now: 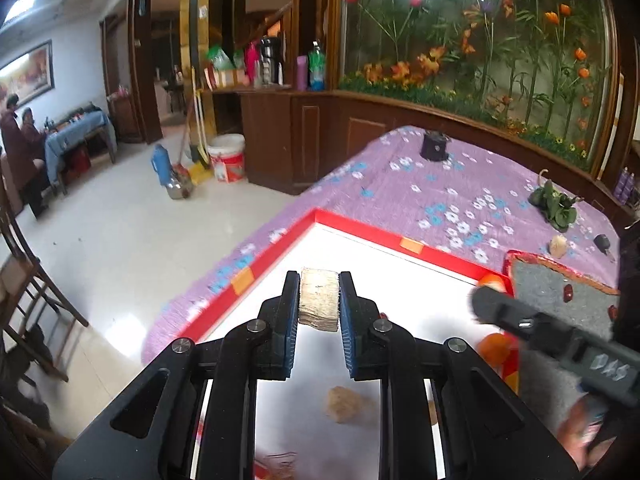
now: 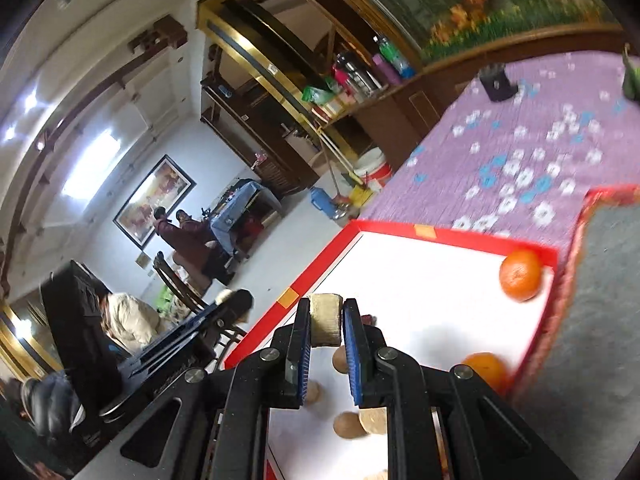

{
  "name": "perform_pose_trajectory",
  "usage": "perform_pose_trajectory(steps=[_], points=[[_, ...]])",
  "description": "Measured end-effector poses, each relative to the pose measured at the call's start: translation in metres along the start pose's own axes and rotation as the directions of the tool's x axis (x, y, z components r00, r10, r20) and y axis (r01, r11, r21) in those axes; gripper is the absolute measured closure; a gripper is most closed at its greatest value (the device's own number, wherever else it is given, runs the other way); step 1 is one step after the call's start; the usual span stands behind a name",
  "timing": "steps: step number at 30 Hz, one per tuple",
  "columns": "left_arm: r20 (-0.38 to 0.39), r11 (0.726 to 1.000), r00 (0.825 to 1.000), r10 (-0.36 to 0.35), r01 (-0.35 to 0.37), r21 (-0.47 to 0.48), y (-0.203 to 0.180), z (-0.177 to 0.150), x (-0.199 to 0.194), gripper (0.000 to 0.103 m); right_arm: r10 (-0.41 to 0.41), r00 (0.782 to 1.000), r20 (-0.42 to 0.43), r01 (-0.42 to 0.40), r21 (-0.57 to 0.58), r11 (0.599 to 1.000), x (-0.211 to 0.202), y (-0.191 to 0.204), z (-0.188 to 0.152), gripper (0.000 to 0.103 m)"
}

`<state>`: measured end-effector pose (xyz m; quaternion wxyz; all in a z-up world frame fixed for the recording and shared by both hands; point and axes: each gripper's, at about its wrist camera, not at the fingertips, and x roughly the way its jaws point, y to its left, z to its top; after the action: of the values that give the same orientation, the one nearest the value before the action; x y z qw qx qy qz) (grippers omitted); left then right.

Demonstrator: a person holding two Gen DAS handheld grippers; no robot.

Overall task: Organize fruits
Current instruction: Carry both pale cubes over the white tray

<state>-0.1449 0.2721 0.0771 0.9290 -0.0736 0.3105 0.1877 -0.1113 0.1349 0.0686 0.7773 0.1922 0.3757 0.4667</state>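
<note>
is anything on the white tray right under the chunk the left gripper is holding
Little. The left gripper grips a pale fibrous chunk above the red-rimmed white tray; the tray floor ahead is bare. A tan lump lies nearer the camera, below the fingers.

A: How is the left gripper (image 1: 319,304) posed?
B: Level, pointing forward, fingers clamped on a pale block.
A: And the right gripper (image 2: 326,326)?
B: Tilted, fingers likewise pinched around a block.
</note>
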Motion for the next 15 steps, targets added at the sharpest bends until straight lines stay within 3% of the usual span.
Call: perform_pose_trajectory(steps=[3, 7, 15], points=[[0.031, 0.998, 0.999, 0.017, -0.018, 0.057, -0.008, -0.002, -0.003, 0.085, 0.000, 1.000, 0.003, 0.000, -0.009, 1.000, 0.003, -0.004, -0.005, 0.088], [0.016, 0.999, 1.000, 0.003, -0.004, 0.039, -0.003, 0.000, 0.002, 0.085, -0.002, 1.000, -0.003, 0.002, 0.016, 1.000, 0.003, -0.013, -0.002, 0.088], [-0.023, 0.999, 1.000, 0.021, -0.020, 0.050, 0.001, -0.006, 0.012, 0.085, -0.041, 0.999, -0.029, 0.039, -0.054, 0.998, 0.012, -0.006, -0.005, 0.088]])
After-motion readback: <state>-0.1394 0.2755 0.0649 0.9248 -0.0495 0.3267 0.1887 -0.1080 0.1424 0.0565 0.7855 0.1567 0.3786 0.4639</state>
